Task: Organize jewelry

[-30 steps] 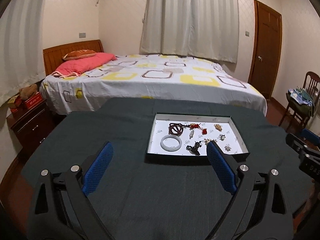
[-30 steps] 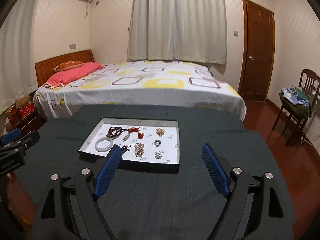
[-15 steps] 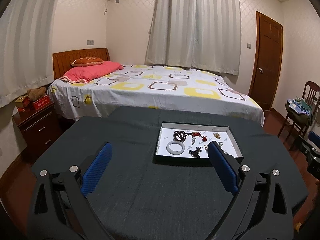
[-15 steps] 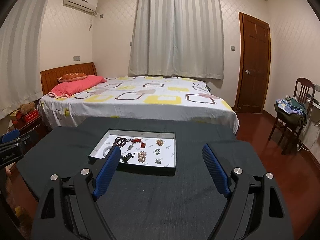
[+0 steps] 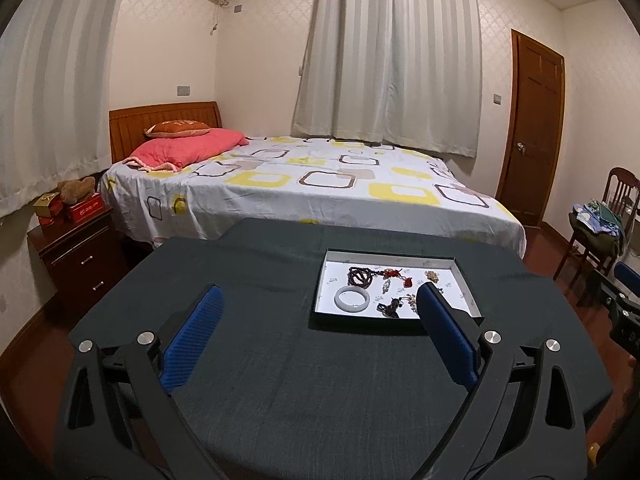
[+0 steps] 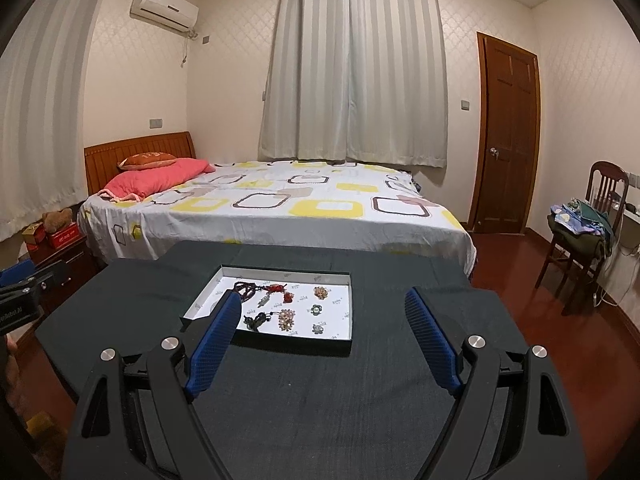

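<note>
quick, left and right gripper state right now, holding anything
left gripper: open, holding nothing, above the dark tabletop short of the jewelry tray.
right gripper: open, holding nothing, also short of the tray.

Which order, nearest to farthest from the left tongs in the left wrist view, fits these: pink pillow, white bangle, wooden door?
1. The white bangle, in the tray on the dark table, just ahead of the left tongs.
2. The pink pillow, on the bed's left end by the headboard.
3. The wooden door, in the far right wall.
</note>
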Action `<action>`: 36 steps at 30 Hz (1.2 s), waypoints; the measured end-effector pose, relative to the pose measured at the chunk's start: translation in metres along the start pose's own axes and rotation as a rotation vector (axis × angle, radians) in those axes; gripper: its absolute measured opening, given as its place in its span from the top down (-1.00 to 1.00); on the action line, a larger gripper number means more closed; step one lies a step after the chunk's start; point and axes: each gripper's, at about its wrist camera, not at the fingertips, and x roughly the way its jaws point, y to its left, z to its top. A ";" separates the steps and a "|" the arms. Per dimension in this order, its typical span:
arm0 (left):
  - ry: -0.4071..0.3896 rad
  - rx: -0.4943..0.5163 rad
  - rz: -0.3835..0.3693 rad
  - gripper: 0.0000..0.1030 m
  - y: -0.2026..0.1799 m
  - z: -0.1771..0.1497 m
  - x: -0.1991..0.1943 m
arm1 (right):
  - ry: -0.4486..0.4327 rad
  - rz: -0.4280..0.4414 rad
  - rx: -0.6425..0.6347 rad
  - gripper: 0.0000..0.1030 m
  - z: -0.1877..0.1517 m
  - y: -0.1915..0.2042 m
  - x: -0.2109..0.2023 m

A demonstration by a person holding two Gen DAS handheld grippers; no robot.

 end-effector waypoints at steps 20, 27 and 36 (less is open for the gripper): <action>0.003 0.000 0.001 -0.85 -0.001 -0.001 -0.001 | 0.007 0.004 0.002 -0.58 -0.002 0.002 -0.001; 0.003 -0.007 0.005 -0.85 0.000 -0.001 -0.001 | 0.006 0.005 0.001 -0.58 -0.003 0.002 -0.001; 0.002 -0.004 0.010 -0.85 0.004 -0.004 -0.002 | 0.007 0.004 0.001 -0.58 -0.004 0.003 -0.002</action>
